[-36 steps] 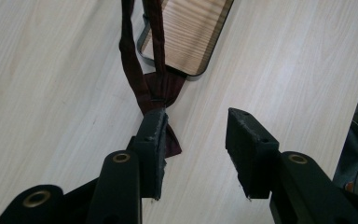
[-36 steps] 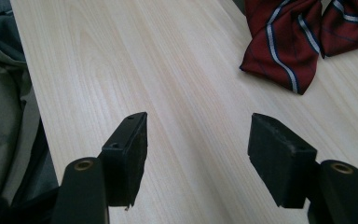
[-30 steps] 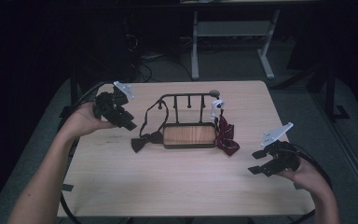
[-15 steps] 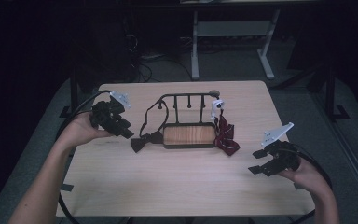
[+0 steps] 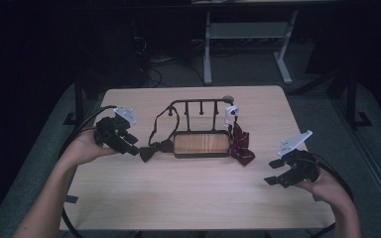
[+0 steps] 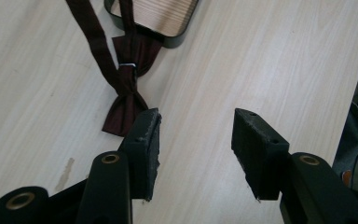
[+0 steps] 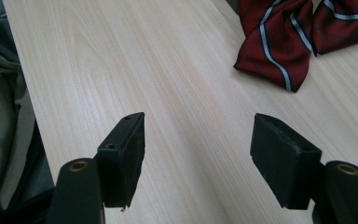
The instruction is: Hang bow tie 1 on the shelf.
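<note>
In the high view, a black rack [image 5: 201, 130] with a wooden base is seen in the middle of the pale wooden table [image 5: 193, 198]. A dark maroon bow tie [image 5: 155, 148] is laid at the rack's left end, and its strap is looped up over the rack. A red striped bow tie [image 5: 240, 145] is hung at the right end, under a small white clip [image 5: 231, 112].

In the left gripper view, the dark bow tie [image 6: 126, 98] is shown up close, with a small silver buckle on its strap. The stripes on the red bow tie [image 7: 279, 42] are seen best in the right gripper view: white and dark blue.

The left gripper [image 5: 129, 145] is held wide open with nothing in it; one jaw is just beside the dark bow tie's end, and whether it is touched cannot be told. The right gripper [image 5: 275, 171] is also held wide open and empty, near the red bow tie but apart from it
</note>
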Demonstrator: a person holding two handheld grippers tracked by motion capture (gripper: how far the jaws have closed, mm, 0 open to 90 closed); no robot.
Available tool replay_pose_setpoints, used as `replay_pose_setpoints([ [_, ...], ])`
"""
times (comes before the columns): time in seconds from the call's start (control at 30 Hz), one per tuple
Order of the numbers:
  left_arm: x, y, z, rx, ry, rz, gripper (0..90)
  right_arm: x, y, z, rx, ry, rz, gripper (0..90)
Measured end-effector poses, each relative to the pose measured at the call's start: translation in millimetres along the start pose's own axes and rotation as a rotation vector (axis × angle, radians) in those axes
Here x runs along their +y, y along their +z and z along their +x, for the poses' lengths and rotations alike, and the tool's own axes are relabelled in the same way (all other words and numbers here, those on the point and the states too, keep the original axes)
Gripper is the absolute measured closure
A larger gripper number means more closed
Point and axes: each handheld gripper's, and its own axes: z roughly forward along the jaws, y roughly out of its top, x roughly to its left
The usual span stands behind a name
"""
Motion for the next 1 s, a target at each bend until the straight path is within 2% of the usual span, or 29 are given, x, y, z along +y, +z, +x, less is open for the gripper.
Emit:
replay_pose_setpoints([
  [0.23,-4.7,7.0,-6.0,-0.003,0.005,-0.01,49.9,-0.8,0.5,-0.5,-0.001,0.0,0.0,34.8],
  [0.43,-9.3,14.5,-11.6,-0.004,0.018,-0.009,48.2,-1.4,0.4,-0.7,-0.006,-0.003,0.001,34.6],
  [0.53,-10.8,17.7,-14.7,0.003,0.013,0.001,46.8,-1.4,0.7,-0.6,-0.005,-0.002,0.002,34.6],
  [0.63,-13.0,19.1,-15.8,0.0,0.02,-0.009,46.5,-1.7,0.6,-0.8,-0.004,0.0,0.002,34.6],
  [1.0,-28.2,33.2,-17.4,0.004,0.006,-0.006,43.8,-3.5,0.8,-0.9,0.001,0.011,0.002,34.7],
])
